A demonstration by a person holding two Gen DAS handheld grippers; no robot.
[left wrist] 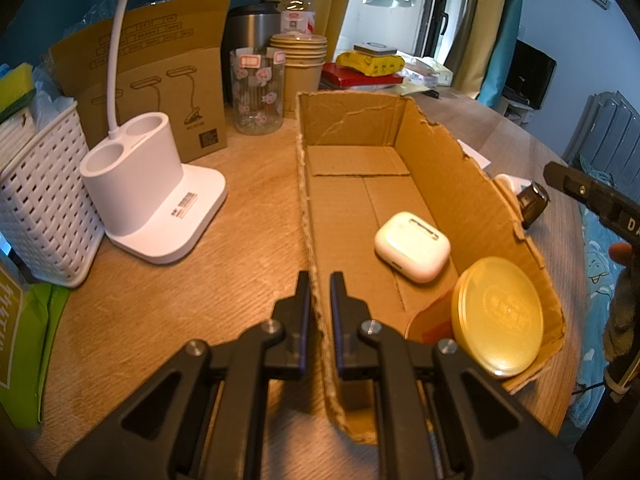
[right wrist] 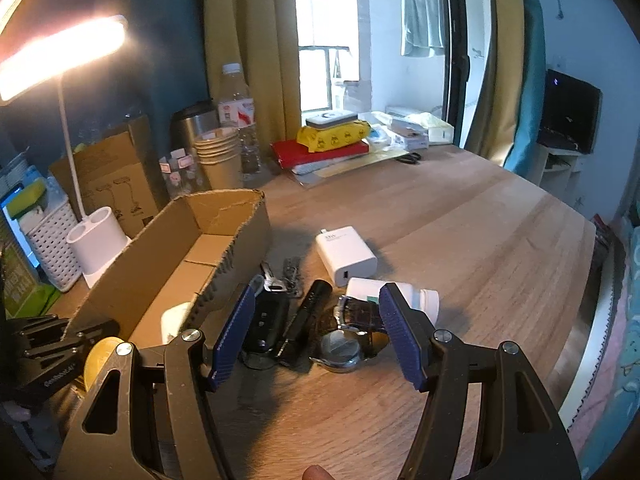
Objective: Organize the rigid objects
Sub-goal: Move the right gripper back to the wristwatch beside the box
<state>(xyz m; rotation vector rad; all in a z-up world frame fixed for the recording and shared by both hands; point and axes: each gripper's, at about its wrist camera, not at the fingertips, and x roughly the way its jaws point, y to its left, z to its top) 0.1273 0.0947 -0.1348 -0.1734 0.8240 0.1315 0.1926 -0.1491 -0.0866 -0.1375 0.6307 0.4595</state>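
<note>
Cardboard box (left wrist: 352, 200) half filled, loose items waiting beside it.

Clenched on the box's near wall at lower centre, the left gripper (left wrist: 320, 292) steadies it; earbud case (left wrist: 412, 246) and gold tin (left wrist: 498, 316) lie inside. The right gripper (right wrist: 318, 320), spread wide and empty, is the nearer one, just above the black flashlight (right wrist: 306, 320), whose long axis runs up the frame between key fob (right wrist: 266, 326) and watch (right wrist: 344, 348).

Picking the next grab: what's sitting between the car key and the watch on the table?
A slim black flashlight lies between the car key and the watch, seen in the right wrist view.
</note>
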